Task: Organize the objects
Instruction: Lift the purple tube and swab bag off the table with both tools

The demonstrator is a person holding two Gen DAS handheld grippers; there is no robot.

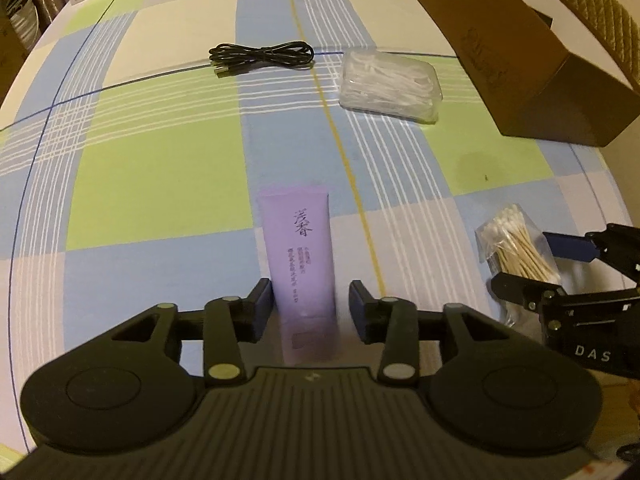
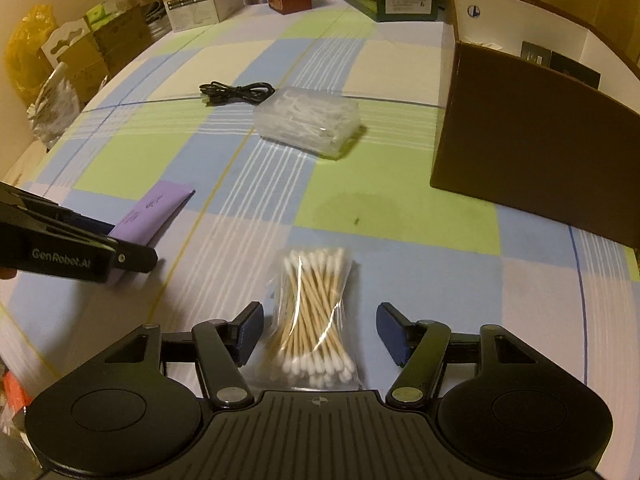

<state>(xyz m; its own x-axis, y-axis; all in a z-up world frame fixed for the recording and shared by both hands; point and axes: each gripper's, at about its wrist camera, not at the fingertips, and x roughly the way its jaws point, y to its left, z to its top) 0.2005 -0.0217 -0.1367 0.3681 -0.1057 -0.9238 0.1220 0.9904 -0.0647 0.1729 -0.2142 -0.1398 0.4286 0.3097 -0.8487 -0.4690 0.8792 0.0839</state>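
A purple tube [image 1: 298,248] lies flat on the checked tablecloth [image 1: 160,168], its near end between the pads of my left gripper [image 1: 310,308]. The left pad is at the tube's side and a gap shows at the right pad, so the gripper is open. In the right wrist view a clear bag of cotton swabs [image 2: 312,316] lies on the cloth between the fingers of my right gripper [image 2: 320,332]. It is open, with space on both sides of the bag. The tube [image 2: 154,208] also shows there at the left, and the swab bag [image 1: 520,252] appears at the right of the left wrist view.
A coiled black cable [image 1: 260,58] and a clear plastic box of white picks [image 1: 388,84] lie farther back. A tall open brown cardboard box [image 2: 532,140] stands at the right. Cartons and boxes [image 2: 192,0] crowd the table's far edge.
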